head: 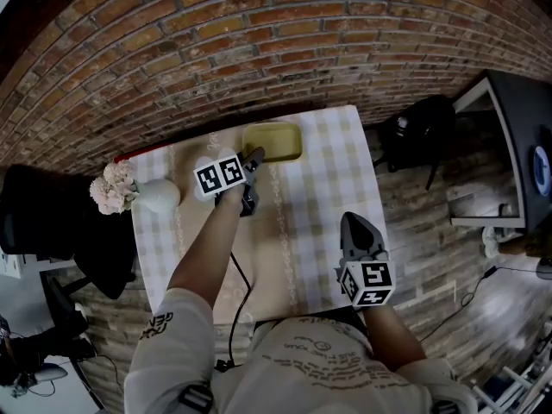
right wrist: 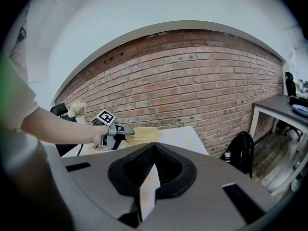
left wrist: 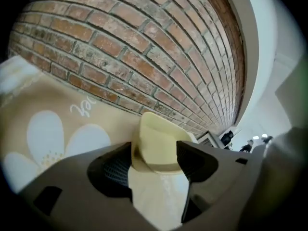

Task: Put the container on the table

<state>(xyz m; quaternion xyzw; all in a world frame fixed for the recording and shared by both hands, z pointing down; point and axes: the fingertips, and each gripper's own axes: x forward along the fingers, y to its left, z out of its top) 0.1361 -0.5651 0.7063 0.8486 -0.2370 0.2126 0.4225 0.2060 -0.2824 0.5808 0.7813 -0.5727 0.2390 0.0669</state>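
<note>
Lower right of the head view: your right gripper (head: 354,224) hangs over the near corner of the table (head: 328,171), jaws pressed together, nothing in them. Mid-frame, your left gripper (left wrist: 155,150) reaches toward the container (head: 272,141), jaws spread wide with its near rim between them. The container sits on the cloth at the top of the table, close to the brick wall (head: 259,41).

Risk: pull back crooked and a jaw may hook the rim, dragging or tipping it.

Hard to tell whether the pads graze its sides. The jaw tips cover its near left corner; its far base is hidden.
</note>
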